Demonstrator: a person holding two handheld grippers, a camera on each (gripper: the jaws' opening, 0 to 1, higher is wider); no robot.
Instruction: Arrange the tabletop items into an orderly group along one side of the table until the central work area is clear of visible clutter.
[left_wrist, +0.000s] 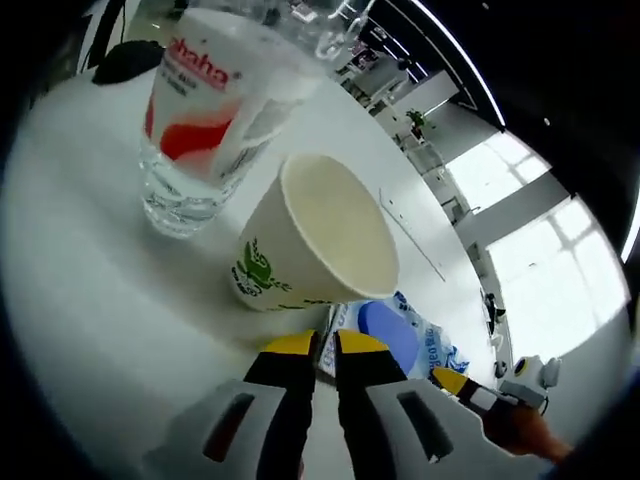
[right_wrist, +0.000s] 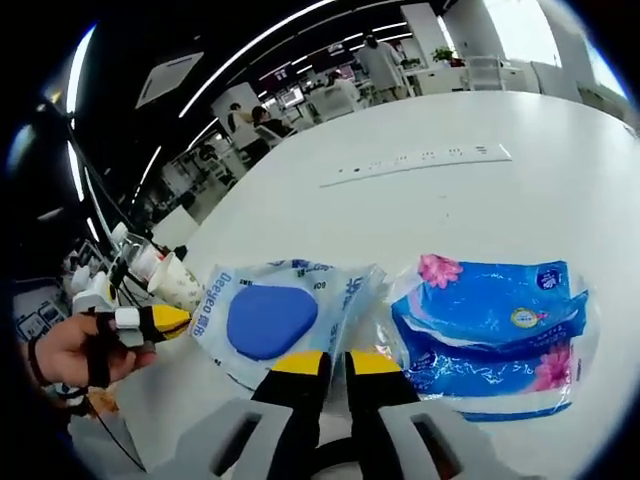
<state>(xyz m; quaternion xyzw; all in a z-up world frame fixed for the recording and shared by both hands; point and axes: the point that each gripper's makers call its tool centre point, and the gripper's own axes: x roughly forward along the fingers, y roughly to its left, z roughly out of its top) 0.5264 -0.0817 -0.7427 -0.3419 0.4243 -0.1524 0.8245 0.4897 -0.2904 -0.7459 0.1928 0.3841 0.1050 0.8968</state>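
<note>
Open-plan office: desk rows (right_wrist: 330, 100), strip ceiling lights (right_wrist: 250, 45), people.

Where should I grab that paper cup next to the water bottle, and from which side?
Probably by the rim. The paper cup lies tipped on the table, its open mouth turned toward the left gripper, with the water bottle close behind its base. Coming in from the mouth side, one jaw inside the wall and one outside, should avoid the bottle. Thin paper may crush, so close gently.

Left gripper (left_wrist: 327, 345), lower centre of the left gripper view: yellow-tipped jaws nearly closed, a narrow gap between them. Right gripper (right_wrist: 329, 365), lower centre of the right gripper view: jaws likewise nearly together. A hand (right_wrist: 72, 350) grips the left gripper at the lower left.
</note>
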